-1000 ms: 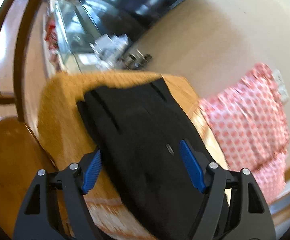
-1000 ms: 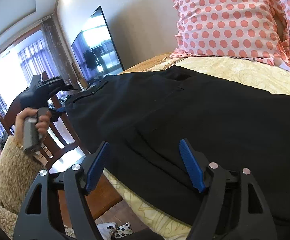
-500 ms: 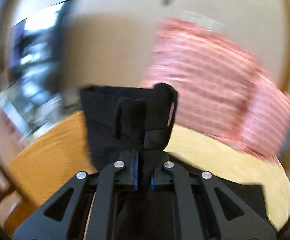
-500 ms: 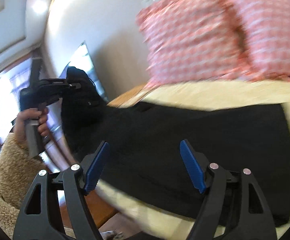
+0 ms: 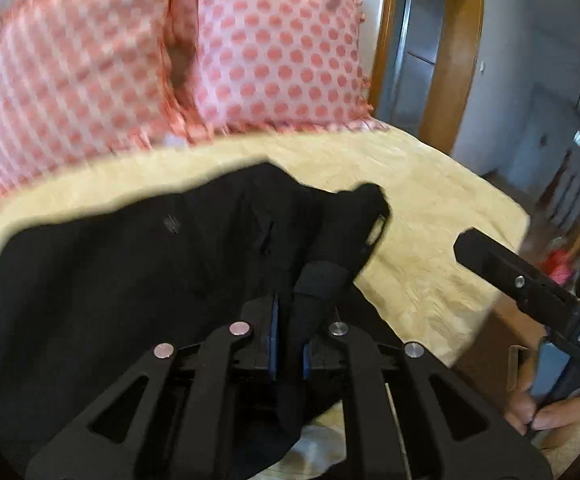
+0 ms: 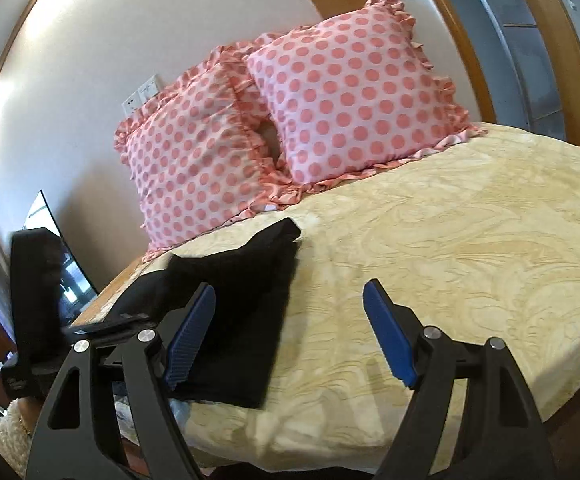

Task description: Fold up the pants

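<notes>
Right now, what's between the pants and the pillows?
Only bare bedspread between the pants and the pillows, seen in the right wrist view.

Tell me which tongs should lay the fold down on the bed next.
Left. The left tongs are already shut on a bunched part of the black pants over the yellow bedspread. The right tongs are open and hold nothing, beside the pants.

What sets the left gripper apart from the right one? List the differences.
The left gripper is shut on the black pants; the right gripper is open and holds nothing. The left sits over the pants, the right over bare yellow bedspread. Both have blue pads.
</notes>
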Demonstrator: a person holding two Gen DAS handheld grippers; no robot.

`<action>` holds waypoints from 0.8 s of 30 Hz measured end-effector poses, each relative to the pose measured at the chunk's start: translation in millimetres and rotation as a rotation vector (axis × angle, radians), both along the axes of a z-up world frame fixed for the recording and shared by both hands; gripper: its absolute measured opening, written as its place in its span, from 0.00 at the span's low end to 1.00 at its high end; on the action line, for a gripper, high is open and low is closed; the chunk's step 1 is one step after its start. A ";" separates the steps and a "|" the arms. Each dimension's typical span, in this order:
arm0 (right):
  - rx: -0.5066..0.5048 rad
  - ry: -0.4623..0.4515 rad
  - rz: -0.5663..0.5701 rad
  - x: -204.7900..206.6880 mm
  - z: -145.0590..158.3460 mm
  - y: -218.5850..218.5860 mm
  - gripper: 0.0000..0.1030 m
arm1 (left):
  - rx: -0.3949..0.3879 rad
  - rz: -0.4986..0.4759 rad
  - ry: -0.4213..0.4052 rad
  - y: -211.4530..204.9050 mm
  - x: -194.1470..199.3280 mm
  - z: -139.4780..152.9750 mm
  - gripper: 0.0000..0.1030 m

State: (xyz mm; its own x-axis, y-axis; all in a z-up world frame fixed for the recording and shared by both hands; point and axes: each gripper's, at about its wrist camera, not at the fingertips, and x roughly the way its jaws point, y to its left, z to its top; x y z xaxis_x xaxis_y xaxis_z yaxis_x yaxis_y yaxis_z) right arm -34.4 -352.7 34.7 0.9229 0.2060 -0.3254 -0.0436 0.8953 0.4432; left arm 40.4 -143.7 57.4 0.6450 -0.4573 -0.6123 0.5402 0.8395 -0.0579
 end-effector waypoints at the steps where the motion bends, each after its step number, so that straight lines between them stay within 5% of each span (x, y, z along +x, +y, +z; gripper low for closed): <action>1: 0.007 -0.002 -0.001 0.8 0.4 -1.3 0.76 | -0.012 0.014 -0.010 2.6 -2.7 7.6 0.07; 3: 0.029 -0.012 0.003 2.8 0.0 -7.0 0.76 | 0.012 0.011 -0.025 1.4 -10.0 8.1 0.07; 6: 0.039 -0.029 0.013 3.0 5.8 -7.8 0.77 | 0.149 -0.024 -0.067 -19.5 -25.6 -16.5 0.10; 8: 0.049 -0.036 0.028 4.5 9.4 -7.4 0.77 | 0.171 -0.035 -0.077 -25.8 -27.2 -22.9 0.19; 9: 0.061 -0.042 0.043 5.8 12.0 -6.9 0.77 | 0.171 -0.033 -0.084 -24.3 -28.3 -21.0 0.20; 11: 0.077 -0.048 0.069 7.2 16.3 -5.8 0.77 | 0.157 -0.032 -0.077 -17.0 -34.5 -14.2 0.40; 14: 0.116 -0.059 0.159 14.2 24.1 3.3 0.77 | 0.035 -0.047 -0.063 22.1 -48.6 1.9 0.57; 19: 0.126 -0.010 0.311 46.0 25.5 40.4 0.77 | -0.074 0.180 -0.123 91.1 -35.8 18.5 0.73; 24: 0.037 0.189 0.291 77.9 0.2 72.1 0.81 | -0.030 0.368 0.035 129.8 6.6 -19.1 0.73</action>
